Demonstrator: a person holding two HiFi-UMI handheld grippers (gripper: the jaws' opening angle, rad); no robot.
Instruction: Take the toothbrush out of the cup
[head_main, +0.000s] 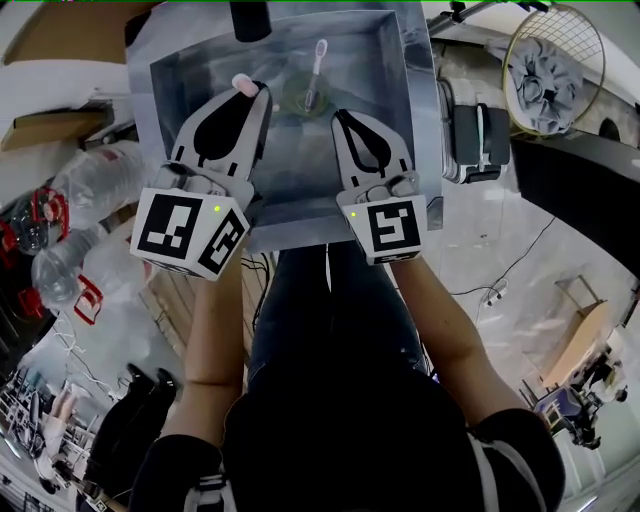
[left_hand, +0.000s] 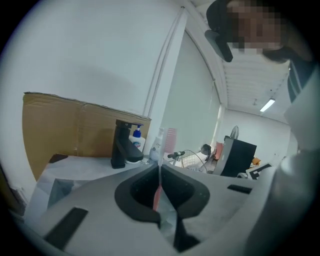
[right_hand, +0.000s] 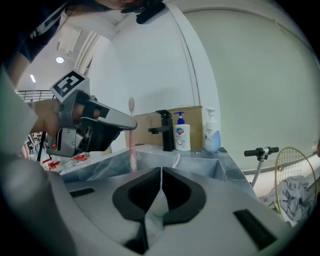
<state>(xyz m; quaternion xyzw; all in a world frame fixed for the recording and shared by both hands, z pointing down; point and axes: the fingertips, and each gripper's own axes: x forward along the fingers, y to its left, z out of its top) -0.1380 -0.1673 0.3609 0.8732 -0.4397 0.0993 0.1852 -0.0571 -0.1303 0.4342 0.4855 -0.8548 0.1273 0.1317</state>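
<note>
A pink toothbrush (head_main: 243, 85) stands upright above the steel sink (head_main: 190, 90), with my left gripper (head_main: 255, 92) shut on its handle. The left gripper view shows its bristle head (left_hand: 171, 140) above the closed jaws (left_hand: 160, 167). In the right gripper view the same toothbrush (right_hand: 132, 142) hangs from the left gripper (right_hand: 127, 122). A pale green cup (head_main: 300, 95) sits in the sink with a white toothbrush (head_main: 318, 60) in it. My right gripper (head_main: 338, 115) is shut at the cup's rim and seems to pinch it. The cup (right_hand: 159, 207) shows through the right gripper (right_hand: 161, 170).
A black faucet (right_hand: 165, 131) and two soap bottles (right_hand: 181, 135) stand behind the sink. Cardboard (left_hand: 65, 125) leans against the wall. Plastic bottles (head_main: 90, 190) lie to the left. A racket (head_main: 555, 65) and a cloth are at the right.
</note>
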